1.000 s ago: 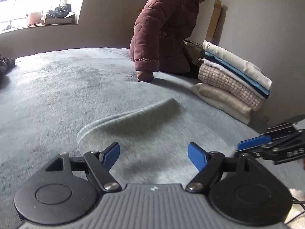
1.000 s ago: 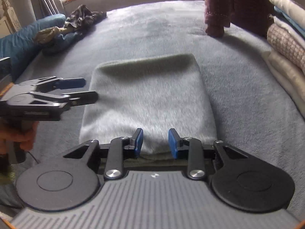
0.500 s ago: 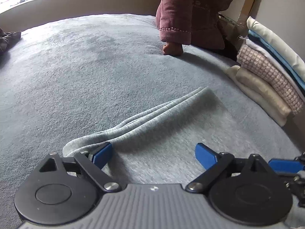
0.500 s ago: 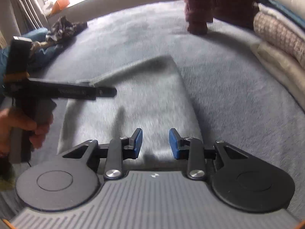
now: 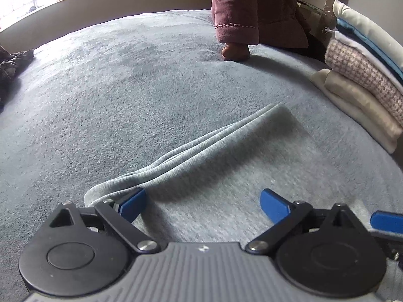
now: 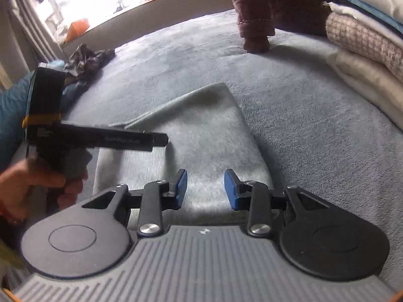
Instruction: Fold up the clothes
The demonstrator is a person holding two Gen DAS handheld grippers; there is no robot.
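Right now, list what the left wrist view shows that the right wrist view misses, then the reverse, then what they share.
Only the left wrist view shows the layered folded edge of the grey garment from the side, with the left gripper wide open over it, one finger at that edge.

Only the right wrist view shows the hand holding the left gripper, the blue bedding and the orange object on the sill.

Both show the garment, the stack of folded clothes, the maroon sleeve and the blue-grey blanket. The right gripper is open too.

grey garment [image 5: 226, 166] | folded rectangle, layered edge | flat on blanket
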